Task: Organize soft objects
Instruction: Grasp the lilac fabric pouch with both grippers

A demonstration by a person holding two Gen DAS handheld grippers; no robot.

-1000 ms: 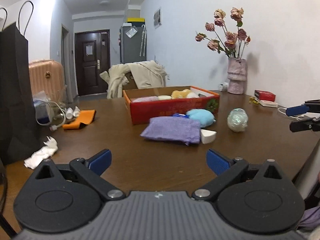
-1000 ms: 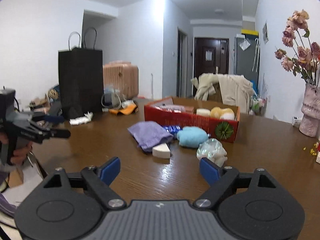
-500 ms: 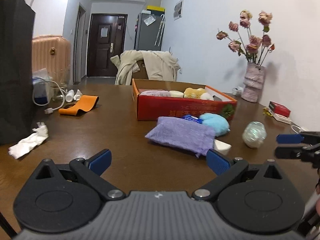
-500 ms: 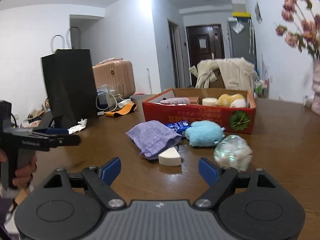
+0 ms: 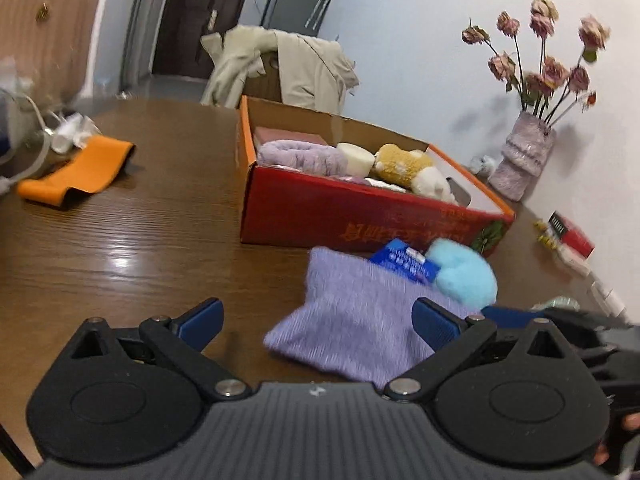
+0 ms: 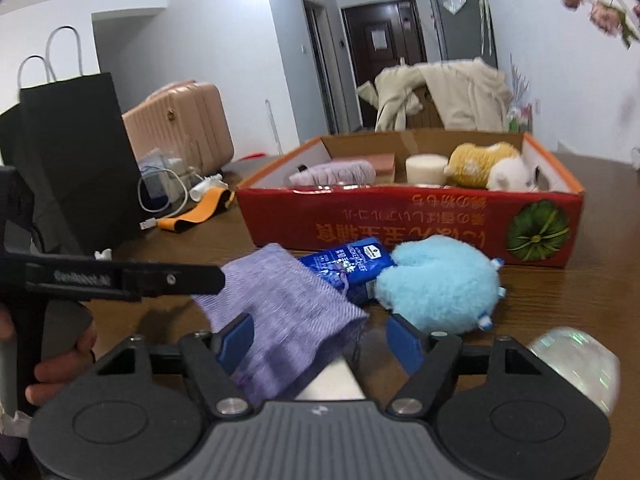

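Right wrist view: white wedge point(image 6: 336, 378) half hidden between fingers point(image 6: 404, 338).

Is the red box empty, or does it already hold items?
It already holds items. The red box has an open top, and a yellow plush, a cream sponge and a lilac roll lie inside.

Lilac knit pouch point(image 6: 280, 304) lies flat on table at my six o'clock, wrinkled, open end toward me. Blue packet point(image 6: 352, 266) at twelve o'clock of pouch, partly tucked under it. Fluffy light-blue plush point(image 6: 440, 288) at two o'clock, touching packet. White wedge sponge point(image 6: 334, 380) at near edge of pouch. Iridescent ball point(image 6: 576, 364) at four o'clock. Red box point(image 6: 400, 224) behind, open-topped, holding lilac fuzzy roll point(image 6: 332, 172), cream cylinder point(image 6: 426, 168), yellow-white plush point(image 6: 488, 164).
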